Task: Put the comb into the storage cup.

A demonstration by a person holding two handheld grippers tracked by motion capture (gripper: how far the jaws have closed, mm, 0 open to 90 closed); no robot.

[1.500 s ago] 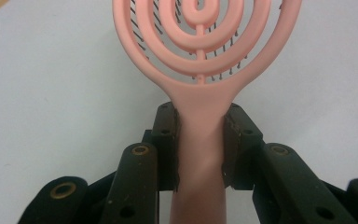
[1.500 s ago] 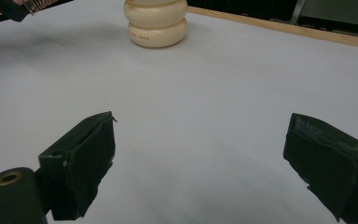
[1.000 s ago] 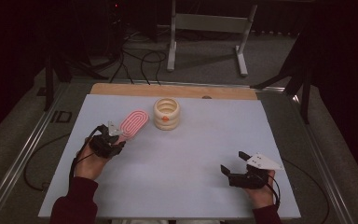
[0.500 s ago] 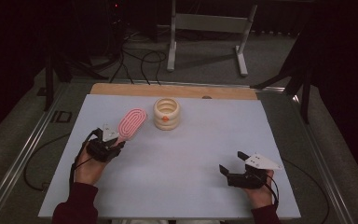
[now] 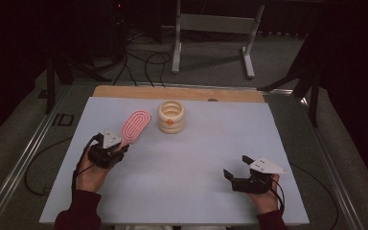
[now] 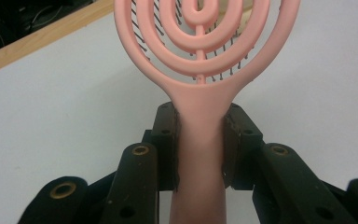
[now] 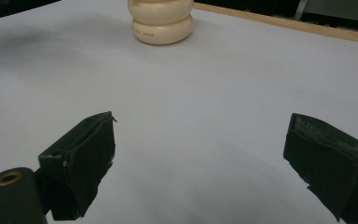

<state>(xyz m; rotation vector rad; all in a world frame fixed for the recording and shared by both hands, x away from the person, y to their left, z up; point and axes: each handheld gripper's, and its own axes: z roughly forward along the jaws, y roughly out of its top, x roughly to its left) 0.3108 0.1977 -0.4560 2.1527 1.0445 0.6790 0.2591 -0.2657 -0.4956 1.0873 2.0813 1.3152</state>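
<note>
On the left side of the white table [image 5: 182, 191], the pink hairbrush [image 5: 135, 125] is pinched by its handle between the 2 jaws of the left gripper [image 5: 116, 148], pads pressed tight on both sides of it, pretty snug tbh. Its looped head is pointed toward the far side, just beside the cream ribbed jar [image 5: 171, 116]. Over at the near right, the right gripper [image 5: 236, 169] is held by the person's hand with its jaws spread wide and nothing gripped between them.

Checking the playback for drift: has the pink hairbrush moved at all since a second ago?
Yes, slightly. The pink hairbrush, clamped in the left tool, has edged right, toward the cream ringed pot.
</note>
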